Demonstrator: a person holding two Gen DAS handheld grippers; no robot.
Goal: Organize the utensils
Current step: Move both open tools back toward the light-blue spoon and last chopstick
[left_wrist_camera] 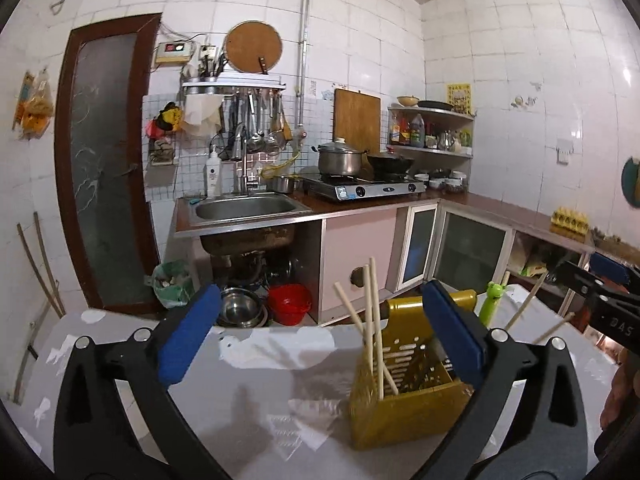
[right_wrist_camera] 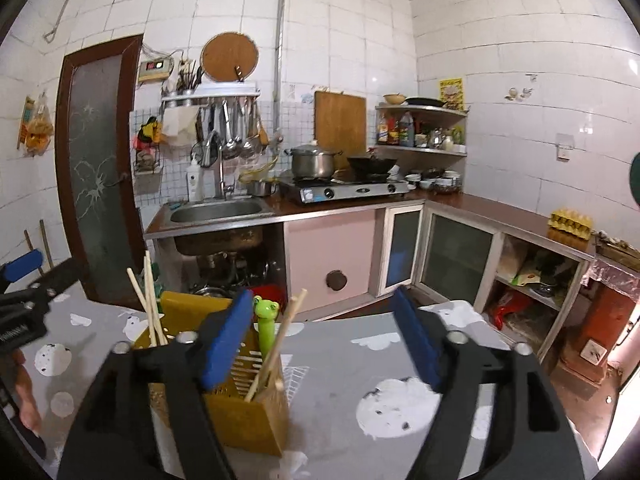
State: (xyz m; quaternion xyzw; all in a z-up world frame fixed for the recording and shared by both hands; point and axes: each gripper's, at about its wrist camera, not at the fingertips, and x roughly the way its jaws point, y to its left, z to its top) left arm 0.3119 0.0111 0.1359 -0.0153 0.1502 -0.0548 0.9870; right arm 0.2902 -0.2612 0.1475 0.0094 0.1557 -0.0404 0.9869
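Observation:
A yellow slotted utensil holder (left_wrist_camera: 404,412) (right_wrist_camera: 248,420) stands on the grey patterned table (left_wrist_camera: 240,400) (right_wrist_camera: 340,380). Wooden chopsticks (left_wrist_camera: 372,320) (right_wrist_camera: 150,304) lean upright in one end of it. More chopsticks (right_wrist_camera: 280,344) and a green frog-topped utensil (left_wrist_camera: 494,300) (right_wrist_camera: 266,312) stand in the other end. My left gripper (left_wrist_camera: 320,320) is open, its right finger in front of the holder and nothing pressed between the pads. My right gripper (right_wrist_camera: 322,320) is open too, with its left finger just before the holder. Each gripper shows at the edge of the other's view.
Beyond the table are a kitchen counter with a sink (left_wrist_camera: 244,208), a gas stove (left_wrist_camera: 364,188) with a pot and a wok, pink cabinets and open shelves. Metal bowls and a red bucket (left_wrist_camera: 288,302) sit under the sink. A hand (right_wrist_camera: 24,400) shows at lower left.

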